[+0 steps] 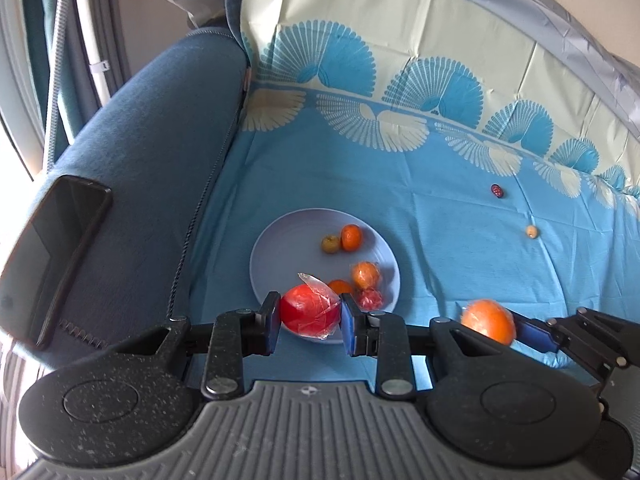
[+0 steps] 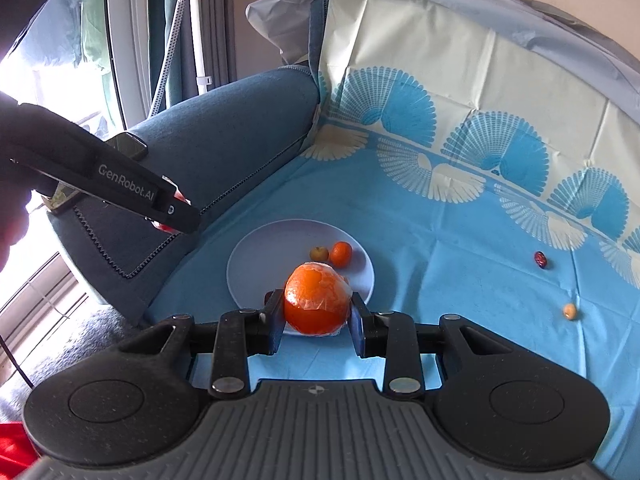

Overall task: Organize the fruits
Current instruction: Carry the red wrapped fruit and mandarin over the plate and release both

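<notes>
Two wrapped fruits are gripped above the plate (image 1: pixel 276 240): a red fruit (image 1: pixel 308 314) by the left gripper (image 1: pixel 309 322), an orange (image 2: pixel 318 300) by the right gripper (image 2: pixel 318 320).

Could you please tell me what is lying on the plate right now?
On the plate lie a small orange, a greenish fruit and wrapped fruits. The held red fruit covers part.

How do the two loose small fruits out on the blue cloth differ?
The small dark red fruit is deep red and glossy; the small pale tan fruit is light beige. The dark red one lies nearer the fan-patterned border, the tan one nearer the camera. Both sit off the round pale plate, ungripped.
</notes>
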Demonstrator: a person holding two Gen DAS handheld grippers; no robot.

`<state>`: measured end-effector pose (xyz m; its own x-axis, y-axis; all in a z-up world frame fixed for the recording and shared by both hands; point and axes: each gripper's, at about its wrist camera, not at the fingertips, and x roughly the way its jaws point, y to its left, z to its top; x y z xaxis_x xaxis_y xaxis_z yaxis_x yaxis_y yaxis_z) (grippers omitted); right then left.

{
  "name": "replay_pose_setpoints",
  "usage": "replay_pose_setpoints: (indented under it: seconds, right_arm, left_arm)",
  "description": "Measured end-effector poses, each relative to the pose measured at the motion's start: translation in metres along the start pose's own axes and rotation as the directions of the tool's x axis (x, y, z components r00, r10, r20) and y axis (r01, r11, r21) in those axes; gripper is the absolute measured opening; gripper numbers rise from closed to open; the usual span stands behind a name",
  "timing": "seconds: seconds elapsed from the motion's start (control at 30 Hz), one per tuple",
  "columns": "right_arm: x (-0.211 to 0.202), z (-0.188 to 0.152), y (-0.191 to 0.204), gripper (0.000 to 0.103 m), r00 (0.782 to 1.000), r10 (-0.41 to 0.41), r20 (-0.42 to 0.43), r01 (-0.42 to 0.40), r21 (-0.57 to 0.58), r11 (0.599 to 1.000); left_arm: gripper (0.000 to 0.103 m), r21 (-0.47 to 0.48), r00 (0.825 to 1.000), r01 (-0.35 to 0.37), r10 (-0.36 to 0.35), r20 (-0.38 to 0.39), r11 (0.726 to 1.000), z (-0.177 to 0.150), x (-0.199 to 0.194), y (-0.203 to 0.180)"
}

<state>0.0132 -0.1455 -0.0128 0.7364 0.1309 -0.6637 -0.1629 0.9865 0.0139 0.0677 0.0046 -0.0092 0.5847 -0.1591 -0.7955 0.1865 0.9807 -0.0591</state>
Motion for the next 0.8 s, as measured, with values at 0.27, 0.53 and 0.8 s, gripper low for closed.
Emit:
replay_pose_setpoints:
  seconds: [0.27, 0.53, 0.8]
  right_arm:
    - [0.079, 0.022, -0.003, 0.034, 0.998, 0.025, -0.050, -0.026, -0.022, 0.999]
    - [0.155, 0.022, -0.010, 0.034, 0.990, 0.041, -0.132, -0.047, -0.039, 0.998]
    - [0.195, 0.018, -0.013, 0.035, 0.987, 0.040, -0.157, -0.052, -0.070, 0.996]
  left_arm:
    - [0.034, 0.035, 0.997, 0.007, -0.004, -0.072, 0.999, 0.026, 0.076, 0.010]
    - [0.034, 0.050, 0.990, -0.012, 0.018, -0.139, 0.999, 0.042, 0.143, 0.017]
    - [0.038, 0.072, 0.986, -0.035, 0.046, -0.160, 0.997, 0.049, 0.179, 0.016]
